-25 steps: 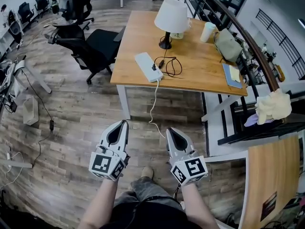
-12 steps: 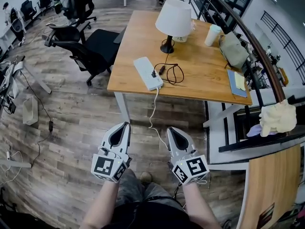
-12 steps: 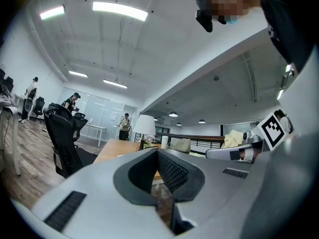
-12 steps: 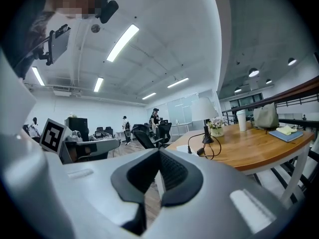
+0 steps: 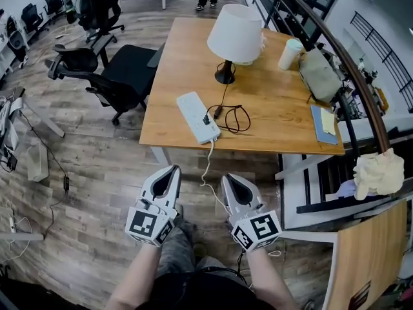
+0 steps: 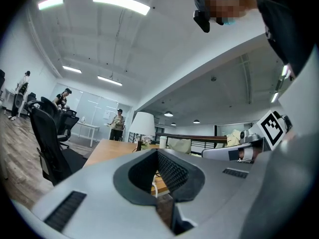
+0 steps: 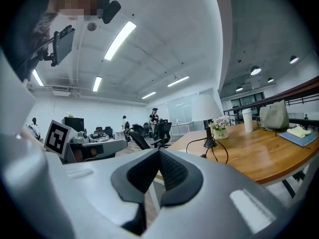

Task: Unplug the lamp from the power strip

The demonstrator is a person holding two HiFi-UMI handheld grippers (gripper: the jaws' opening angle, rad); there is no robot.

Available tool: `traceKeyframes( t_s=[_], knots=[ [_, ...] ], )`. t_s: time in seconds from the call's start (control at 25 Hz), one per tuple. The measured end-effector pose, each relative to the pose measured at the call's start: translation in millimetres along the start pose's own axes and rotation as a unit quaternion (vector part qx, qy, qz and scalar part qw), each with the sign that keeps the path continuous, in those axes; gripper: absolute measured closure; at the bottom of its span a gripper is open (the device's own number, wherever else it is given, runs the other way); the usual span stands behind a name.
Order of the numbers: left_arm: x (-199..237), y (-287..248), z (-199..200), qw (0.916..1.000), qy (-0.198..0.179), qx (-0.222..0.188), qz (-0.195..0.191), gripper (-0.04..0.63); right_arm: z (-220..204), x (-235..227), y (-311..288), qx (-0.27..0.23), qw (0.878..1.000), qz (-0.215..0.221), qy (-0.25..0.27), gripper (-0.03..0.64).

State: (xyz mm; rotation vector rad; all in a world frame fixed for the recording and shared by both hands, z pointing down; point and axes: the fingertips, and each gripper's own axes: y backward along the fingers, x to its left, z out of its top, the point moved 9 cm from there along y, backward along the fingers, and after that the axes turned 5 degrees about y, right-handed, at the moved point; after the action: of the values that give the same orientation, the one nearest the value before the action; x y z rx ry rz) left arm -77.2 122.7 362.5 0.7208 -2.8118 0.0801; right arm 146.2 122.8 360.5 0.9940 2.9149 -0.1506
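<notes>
Left gripper [image 5: 171,170] [image 6: 157,152]: jaws closed tip to tip, nothing between them. Right gripper [image 5: 226,177] [image 7: 159,151]: jaws likewise closed and empty. Both are held side by side above the wood-plank floor [image 5: 90,173], short of the wooden desk [image 5: 174,63] and touching nothing. The lamp [image 5: 235,24] stands upright on the desk toward its far side. The white power strip [image 5: 197,116] lies diagonally near the front edge, with a black plug [image 5: 207,118] seated in it and the lamp's black cord [image 5: 233,116] looped just beside it. The strip's white cable [image 5: 208,163] hangs over the desk edge to the floor between the grippers. A paper cup [image 5: 290,53], grey bag [image 5: 321,73] and blue notebook [image 5: 324,123] occupy the desk's right side, along a railing [image 5: 352,66]. An office chair [image 5: 110,76] stands left of the desk.
</notes>
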Motion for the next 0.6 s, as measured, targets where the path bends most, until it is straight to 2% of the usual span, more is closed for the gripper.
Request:
traceKeyframes(
  t_s=[0.32,0.6],
  knots=[
    [38.7,-69.9,4.2,0.9982,0.009,0.035,-0.048,0.597,2.2,-25.2,-59.5,0.018,1.0,-0.021,-0.003,0.609],
    [73.1,-113.1,5.6,0.9952,0.008,0.047,-0.086,0.597,-1.1,-39.0,-103.3,0.034,0.999,-0.04,-0.01,0.609]
  ],
)
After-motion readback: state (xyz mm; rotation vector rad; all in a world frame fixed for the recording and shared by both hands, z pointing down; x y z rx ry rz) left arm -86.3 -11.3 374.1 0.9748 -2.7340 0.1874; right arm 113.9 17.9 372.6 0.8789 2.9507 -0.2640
